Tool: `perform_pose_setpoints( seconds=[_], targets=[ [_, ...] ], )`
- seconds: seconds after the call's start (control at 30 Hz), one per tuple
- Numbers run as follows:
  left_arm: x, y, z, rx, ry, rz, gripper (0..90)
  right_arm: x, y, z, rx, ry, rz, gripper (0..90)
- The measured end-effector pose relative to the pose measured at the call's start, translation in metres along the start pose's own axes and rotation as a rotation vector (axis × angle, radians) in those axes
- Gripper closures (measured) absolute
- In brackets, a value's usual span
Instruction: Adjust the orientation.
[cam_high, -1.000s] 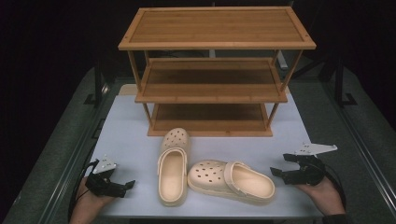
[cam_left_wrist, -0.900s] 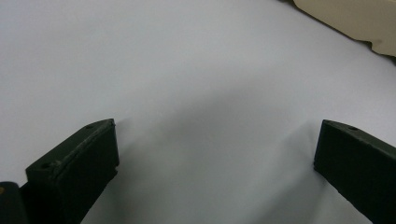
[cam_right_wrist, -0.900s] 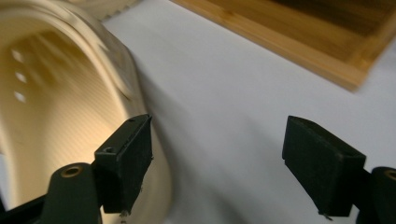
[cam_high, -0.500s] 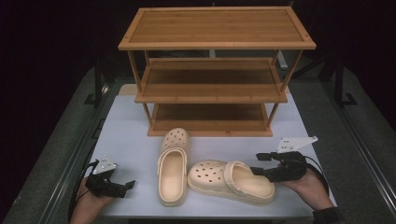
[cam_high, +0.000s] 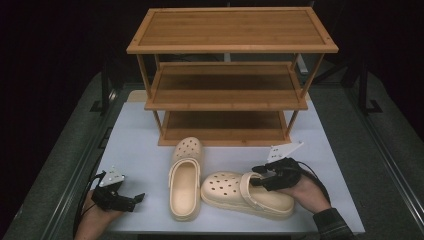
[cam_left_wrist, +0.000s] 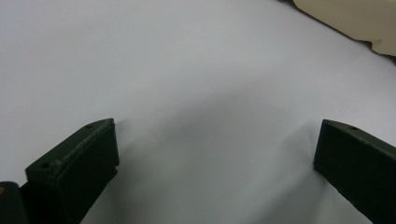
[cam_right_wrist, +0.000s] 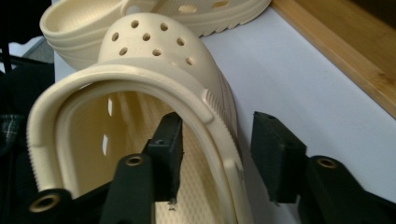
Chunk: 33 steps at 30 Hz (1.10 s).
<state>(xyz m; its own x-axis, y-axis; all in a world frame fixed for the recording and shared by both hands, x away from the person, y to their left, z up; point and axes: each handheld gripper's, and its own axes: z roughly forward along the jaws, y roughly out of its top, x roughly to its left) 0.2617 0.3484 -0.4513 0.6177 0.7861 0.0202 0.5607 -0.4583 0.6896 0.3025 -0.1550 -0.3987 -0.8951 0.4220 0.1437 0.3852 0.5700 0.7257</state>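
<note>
Two cream clogs lie on the white table (cam_high: 140, 145). One clog (cam_high: 185, 177) points toward the rack; the other clog (cam_high: 235, 192) lies across, toe to the left, touching it. My right gripper (cam_high: 257, 176) is at the second clog's heel opening. In the right gripper view its jaws (cam_right_wrist: 217, 126) straddle the side wall of that clog (cam_right_wrist: 154, 51), one inside and one outside. They have just been closing, with gaps still showing on both sides. My left gripper (cam_high: 137, 198) rests open at the front left, with only bare table between its jaws (cam_left_wrist: 217, 126).
A three-tier bamboo shoe rack (cam_high: 227, 100) stands at the back of the table, its shelves bare; its bottom edge (cam_right_wrist: 336, 42) runs close to the right gripper. A corner of a clog (cam_left_wrist: 355, 18) shows in the left gripper view. Dark floor surrounds the table.
My right gripper has moved left from the table's right side to the heel of the crosswise clog, and its jaws have narrowed around the clog's wall. The left hand stayed put.
</note>
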Motion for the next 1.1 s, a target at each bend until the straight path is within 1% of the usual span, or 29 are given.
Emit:
perform_pose_setpoints(
  seconds=[0.03,0.07,0.13,0.27,0.5,0.57,0.6,0.63,0.77,0.8,0.83,0.87,0.9,0.93,0.97,1.0,1.03,1.07,1.1],
  targets=[
    [0.0,0.0,0.0,0.0,0.0,0.0,0.0,0.0,0.001,0.003,0.009,0.007,-0.009,61.9],
    [0.0,0.0,0.0,0.001,0.0,0.0,0.0,0.0,0.001,0.004,0.01,0.008,-0.017,64.4],
    [0.0,0.0,0.0,0.001,0.0,0.0,0.0,0.0,0.001,0.005,0.007,0.013,-0.018,65.4],
    [0.0,0.0,0.0,0.001,0.0,-0.001,0.0,0.001,0.0,0.004,0.005,-0.006,-0.045,69.6],
    [0.0,0.0,0.0,0.001,-0.001,-0.002,0.0,0.003,-0.001,0.0,0.012,-0.02,-0.074,74.4],
    [0.0,0.0,0.0,0.001,-0.001,-0.002,0.0,0.001,-0.002,-0.004,0.01,-0.038,-0.064,75.7],
    [0.0,0.0,0.0,0.001,-0.001,-0.002,0.0,0.001,-0.002,-0.004,0.01,-0.038,-0.064,75.7],
    [0.0,0.0,0.0,0.001,-0.001,-0.002,0.0,0.001,-0.003,-0.006,0.007,-0.045,-0.059,75.8],
    [0.0,0.0,0.0,0.003,-0.002,-0.003,0.0,-0.006,-0.005,-0.019,-0.022,-0.101,-0.038,75.8],
    [0.0,0.0,0.0,0.003,-0.002,-0.003,0.0,-0.008,-0.006,-0.022,-0.026,-0.117,-0.026,75.9],
    [0.0,0.0,0.0,0.003,-0.002,-0.003,0.0,-0.013,-0.01,-0.03,-0.033,-0.149,-0.015,75.8],
    [0.0,0.0,0.0,0.003,-0.002,-0.003,0.0,-0.013,-0.01,-0.03,-0.033,-0.149,-0.015,75.8],
    [0.0,0.0,0.0,0.003,-0.002,-0.003,0.0,-0.015,-0.011,-0.032,-0.035,-0.16,-0.007,75.8],
    [0.0,0.0,0.0,0.003,-0.002,-0.003,0.0,-0.017,-0.014,-0.034,-0.034,-0.174,0.002,75.8],
    [0.0,0.0,0.0,0.003,-0.002,-0.004,0.0,-0.022,-0.018,-0.039,-0.032,-0.204,0.014,75.7],
    [0.0,0.0,0.0,0.003,-0.002,-0.004,0.0,-0.022,-0.018,-0.039,-0.032,-0.204,0.014,75.7],
    [0.0,0.0,0.0,0.003,-0.002,-0.004,0.0,-0.026,-0.022,-0.043,-0.029,-0.228,0.03,75.7],
    [0.0,0.0,0.0,0.004,-0.003,-0.004,0.0,-0.026,-0.022,-0.043,-0.029,-0.228,0.03,75.7],
    [0.0,0.0,0.0,0.003,-0.002,-0.004,0.0,-0.028,-0.023,-0.044,-0.028,-0.237,0.041,75.7]
  ],
)
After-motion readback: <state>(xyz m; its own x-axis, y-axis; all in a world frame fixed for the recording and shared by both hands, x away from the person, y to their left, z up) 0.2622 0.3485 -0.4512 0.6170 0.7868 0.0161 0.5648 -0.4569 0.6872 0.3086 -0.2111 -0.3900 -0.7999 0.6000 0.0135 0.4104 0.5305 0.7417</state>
